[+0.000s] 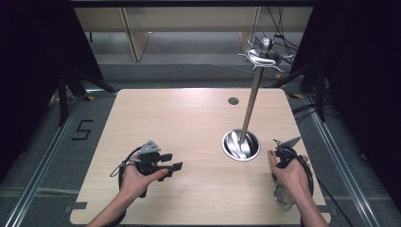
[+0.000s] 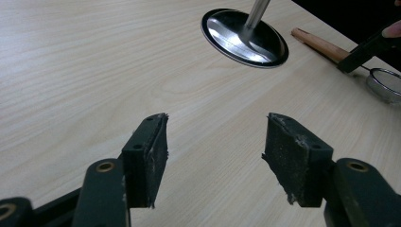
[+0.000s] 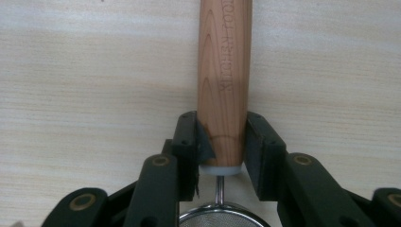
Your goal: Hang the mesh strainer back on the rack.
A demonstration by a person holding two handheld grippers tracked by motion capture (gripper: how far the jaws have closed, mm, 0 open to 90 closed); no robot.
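Right tool [image 3: 221, 142] clamps the strainer [image 3: 224, 71] by its wood handle, mesh end toward the hand, low on worktop [image 1: 189, 123] right of stand [image 1: 241, 144]; left tool [image 2: 215, 146] open, w/ nothing between jaws.

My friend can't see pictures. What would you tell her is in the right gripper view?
The right gripper has its two black jaws closed on the wooden handle of a small metal strainer, near the end where the handle meets the wire. The handle points away across a pale wooden table, and letters reading KITCHEN TOOL run along it.
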